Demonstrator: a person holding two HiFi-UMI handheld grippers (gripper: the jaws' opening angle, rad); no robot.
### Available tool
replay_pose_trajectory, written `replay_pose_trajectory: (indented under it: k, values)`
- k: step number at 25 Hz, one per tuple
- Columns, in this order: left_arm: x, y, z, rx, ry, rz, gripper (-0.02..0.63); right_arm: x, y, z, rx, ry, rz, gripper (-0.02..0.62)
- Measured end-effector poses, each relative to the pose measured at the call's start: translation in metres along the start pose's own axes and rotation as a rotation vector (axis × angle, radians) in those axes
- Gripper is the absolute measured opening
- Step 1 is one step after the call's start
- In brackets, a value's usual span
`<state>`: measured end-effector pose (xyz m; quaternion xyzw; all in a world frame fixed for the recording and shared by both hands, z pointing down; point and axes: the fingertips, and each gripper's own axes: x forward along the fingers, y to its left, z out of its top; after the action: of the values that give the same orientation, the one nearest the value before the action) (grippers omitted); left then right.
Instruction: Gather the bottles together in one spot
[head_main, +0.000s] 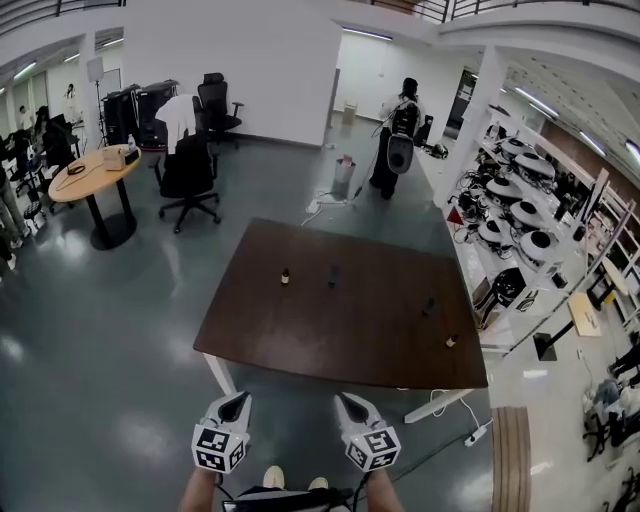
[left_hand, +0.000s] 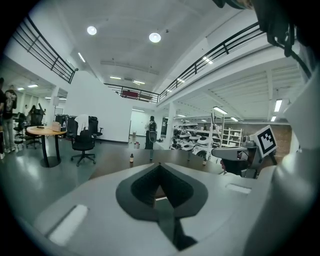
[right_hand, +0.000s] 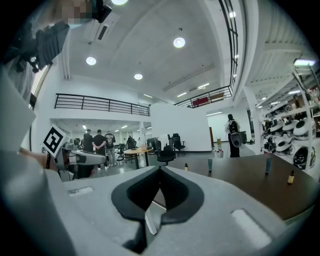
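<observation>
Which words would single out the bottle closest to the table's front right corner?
Find the dark brown table in the middle of the floor and follow its right edge toward the near corner. A small brown bottle stands there by the edge; its closest neighbour is taller, darker and farther in.

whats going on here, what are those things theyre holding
A person stands at the near edge of a brown table with a left tool and a right tool, both shut, empty and held short of the table. Four small bottles stand scattered on it, two toward the far side and two near the right edge. None has been gathered yet.
</observation>
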<state>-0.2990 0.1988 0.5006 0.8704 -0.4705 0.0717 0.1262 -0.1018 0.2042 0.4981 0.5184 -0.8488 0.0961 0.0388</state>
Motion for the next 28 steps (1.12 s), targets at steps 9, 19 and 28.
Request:
replay_pose_trajectory:
  k: [9,19,28]
  values:
    - [-0.003,0.033,-0.007,-0.025,-0.003,0.022,0.0,0.032,0.024,-0.003,-0.02,0.027,0.031,0.001]
    - [0.031,0.055,0.011,-0.015,-0.021,0.058,0.0,0.079,0.003,0.006,-0.036,0.02,0.071,0.002]
    - [0.087,0.076,0.017,-0.026,-0.008,0.101,0.0,0.143,-0.044,0.007,-0.066,0.045,0.096,0.002]
